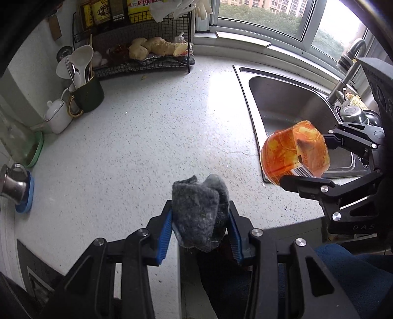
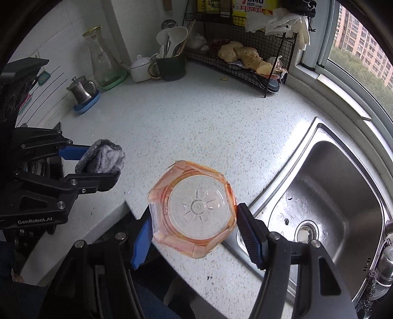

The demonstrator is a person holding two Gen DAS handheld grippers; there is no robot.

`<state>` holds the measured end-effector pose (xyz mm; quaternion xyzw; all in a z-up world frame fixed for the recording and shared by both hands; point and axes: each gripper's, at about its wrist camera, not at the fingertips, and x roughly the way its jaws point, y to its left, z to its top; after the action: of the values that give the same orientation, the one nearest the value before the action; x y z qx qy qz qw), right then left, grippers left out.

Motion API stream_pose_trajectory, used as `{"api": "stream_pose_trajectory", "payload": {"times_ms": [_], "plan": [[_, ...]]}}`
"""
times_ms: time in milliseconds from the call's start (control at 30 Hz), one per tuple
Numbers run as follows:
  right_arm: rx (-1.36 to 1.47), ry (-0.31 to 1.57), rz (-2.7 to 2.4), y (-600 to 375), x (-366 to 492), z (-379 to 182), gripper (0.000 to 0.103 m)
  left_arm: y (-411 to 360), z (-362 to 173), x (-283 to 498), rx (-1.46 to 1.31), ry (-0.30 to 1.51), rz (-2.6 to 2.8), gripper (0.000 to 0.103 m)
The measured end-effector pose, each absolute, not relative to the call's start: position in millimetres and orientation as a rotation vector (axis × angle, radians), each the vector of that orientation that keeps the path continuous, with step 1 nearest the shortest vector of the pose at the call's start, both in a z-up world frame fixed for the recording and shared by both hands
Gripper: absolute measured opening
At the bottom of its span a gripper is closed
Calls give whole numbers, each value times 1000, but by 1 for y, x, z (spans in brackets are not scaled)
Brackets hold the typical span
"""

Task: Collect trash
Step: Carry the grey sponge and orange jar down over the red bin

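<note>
Left gripper [image 1: 200, 222]: clamped on a crumpled grey rag [image 1: 200, 211]; blue pads pressed against both sides of it; held clear above the front edge of the counter, at 6 o'clock in the left wrist view.
Left gripper, other view [image 2: 98, 166]: seen at 9 o'clock in the right wrist view, the grey rag [image 2: 102, 158] pinched between its jaws.
Right gripper [image 2: 194, 233]: closed on a clear plastic container stained orange [image 2: 194, 208]; base turned toward the camera, blue pads bearing on its two opposite sides; held over the counter edge just left of the sink, at 6 o'clock.
Right gripper, other view [image 1: 304, 159]: at 3 o'clock in the left wrist view, the orange-stained container [image 1: 294, 155] gripped sideways, a barcode label showing on its lower side.
Speckled countertop [image 1: 147, 137]: pale, bare across its middle; a few dark specks near the front edge.
Steel sink [image 2: 331, 196]: at 3 o'clock in the right wrist view; small dark bits near the drain.
Dark mug of utensils [image 1: 86, 94]: at 10 o'clock in the left wrist view, a white lidded pot [image 1: 57, 116] just beside it.
Steel teapot on blue coaster [image 2: 82, 92]: at 10 o'clock in the right wrist view, a glass carafe [image 2: 99, 57] beyond it.
Black wire rack [image 1: 137, 46]: at 12 o'clock against the wall, ginger roots [image 1: 152, 47] on its lower shelf.
Window [image 1: 282, 17]: at 1 o'clock, buildings and trees outside.
</note>
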<state>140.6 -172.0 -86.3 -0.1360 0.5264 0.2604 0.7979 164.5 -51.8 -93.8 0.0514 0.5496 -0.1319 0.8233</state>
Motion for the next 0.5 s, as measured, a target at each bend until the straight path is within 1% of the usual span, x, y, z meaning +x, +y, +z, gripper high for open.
{"api": "stream_pose_trajectory", "payload": {"times_ms": [367, 500], "plan": [[-296, 1115, 627, -204, 48, -87, 62, -92, -99, 53, 91, 1178, -213, 38], [-289, 1141, 634, -213, 24, -94, 62, -105, -108, 21, 91, 1203, -205, 38]]}}
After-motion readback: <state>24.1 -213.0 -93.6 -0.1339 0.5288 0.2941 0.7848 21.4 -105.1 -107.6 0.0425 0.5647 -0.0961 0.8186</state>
